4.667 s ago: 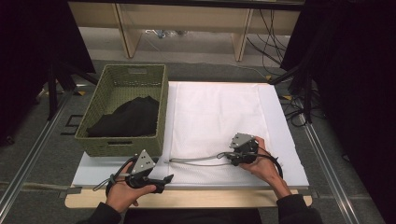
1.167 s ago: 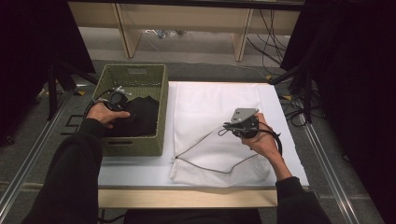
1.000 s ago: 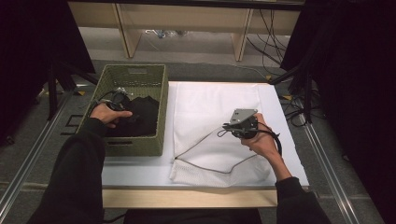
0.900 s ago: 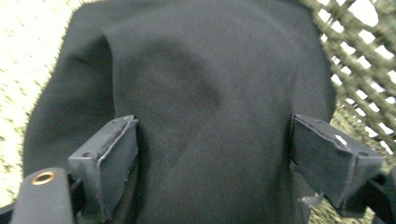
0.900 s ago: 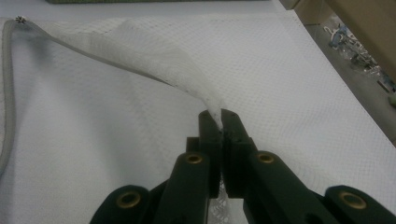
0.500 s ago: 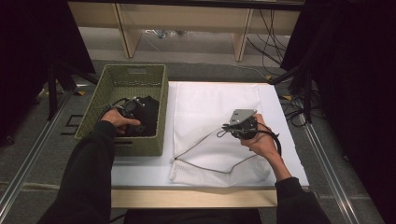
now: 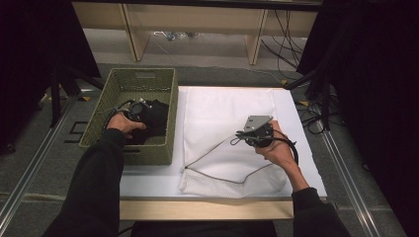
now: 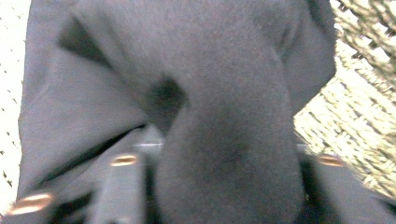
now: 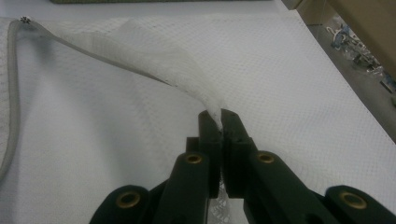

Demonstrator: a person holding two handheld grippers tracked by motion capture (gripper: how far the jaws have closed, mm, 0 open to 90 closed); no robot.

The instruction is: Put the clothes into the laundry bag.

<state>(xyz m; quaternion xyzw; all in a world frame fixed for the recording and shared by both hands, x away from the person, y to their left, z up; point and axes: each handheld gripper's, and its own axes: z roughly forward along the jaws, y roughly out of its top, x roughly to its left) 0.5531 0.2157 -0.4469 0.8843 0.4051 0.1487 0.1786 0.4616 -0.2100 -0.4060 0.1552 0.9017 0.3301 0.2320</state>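
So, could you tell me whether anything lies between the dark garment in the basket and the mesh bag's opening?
Only the basket's near wall; the dark garment must clear it. The right gripper holds the mesh bag open.

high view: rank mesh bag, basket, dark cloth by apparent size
1. Mesh bag, spread across the white mat.
2. Basket, a bit smaller in footprint; it sits about as far from the camera as the bag, so the ranking holds.
3. Dark cloth, heaped inside the basket and partly hidden by the left hand, clearly smallest.
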